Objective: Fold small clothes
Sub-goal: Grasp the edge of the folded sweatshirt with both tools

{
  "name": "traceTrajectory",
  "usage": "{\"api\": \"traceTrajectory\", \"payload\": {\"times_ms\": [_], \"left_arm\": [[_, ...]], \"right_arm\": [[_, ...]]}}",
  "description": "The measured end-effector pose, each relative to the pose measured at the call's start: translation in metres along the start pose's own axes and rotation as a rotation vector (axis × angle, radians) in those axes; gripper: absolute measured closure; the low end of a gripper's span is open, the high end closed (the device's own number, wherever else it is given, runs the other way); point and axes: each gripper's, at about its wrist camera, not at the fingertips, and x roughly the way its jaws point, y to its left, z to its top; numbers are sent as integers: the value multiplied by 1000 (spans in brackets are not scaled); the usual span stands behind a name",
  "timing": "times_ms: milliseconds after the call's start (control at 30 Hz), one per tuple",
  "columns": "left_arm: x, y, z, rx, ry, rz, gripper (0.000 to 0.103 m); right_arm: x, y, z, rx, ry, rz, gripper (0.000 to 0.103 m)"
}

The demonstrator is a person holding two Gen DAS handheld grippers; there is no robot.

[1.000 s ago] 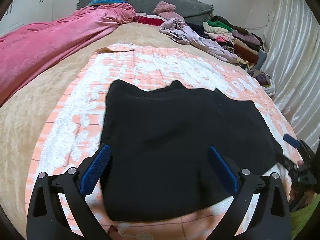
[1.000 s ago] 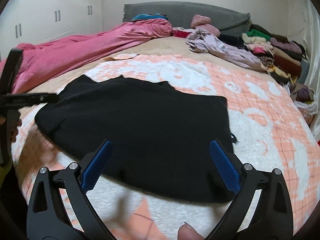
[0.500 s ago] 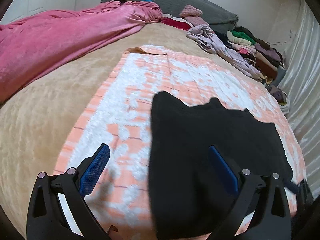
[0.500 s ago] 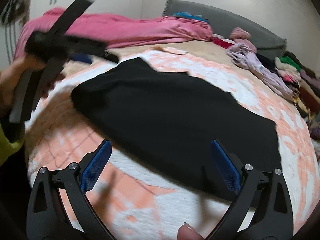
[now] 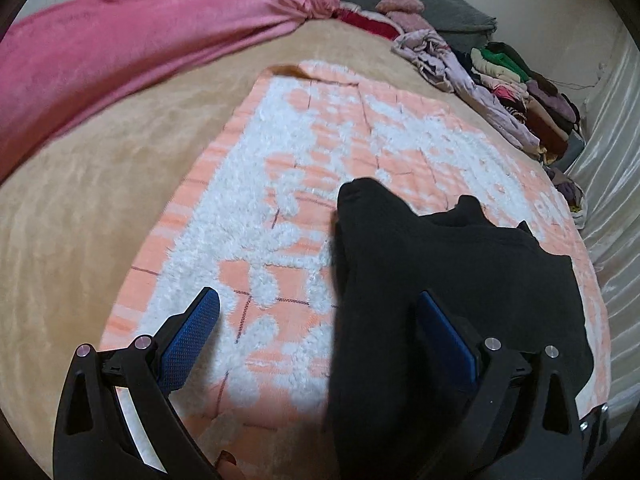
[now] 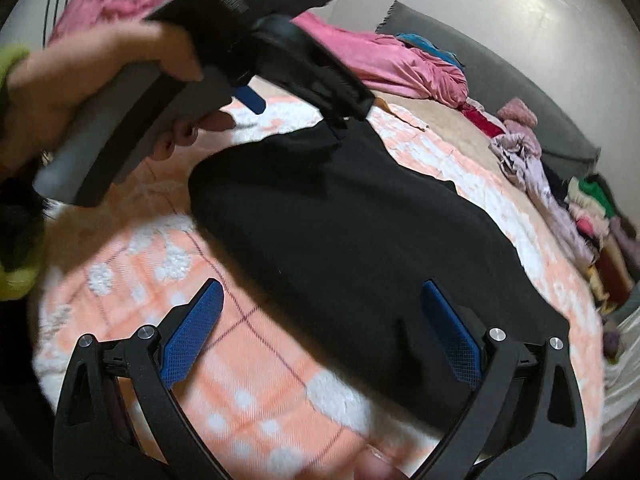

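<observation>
On the blanket [image 5: 248, 208], black garment [image 6: 360, 240] lies flat, unfolded; left claw [image 5: 316, 336] and right claw [image 6: 320, 328] gape empty; folding not begun.

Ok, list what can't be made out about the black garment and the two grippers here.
- Black garment, left wrist view: near hem cut off by the bottom edge and hidden behind the left gripper.
- Black garment, right wrist view: near edge hidden behind the right gripper.
- Left gripper, right wrist view: motion-blurred, so its fingertips are unclear.
</observation>
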Motion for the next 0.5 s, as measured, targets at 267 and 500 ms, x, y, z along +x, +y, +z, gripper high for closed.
{"api": "traceTrajectory", "payload": {"times_ms": [267,500], "left_arm": [[11,-8,10,5,12,-28,5],[19,-17,15,17,31,-54,5]], "right_arm": [[17,17,15,-62,1,-59,23],[13,15,13,-19,-39,-88,86]]}}
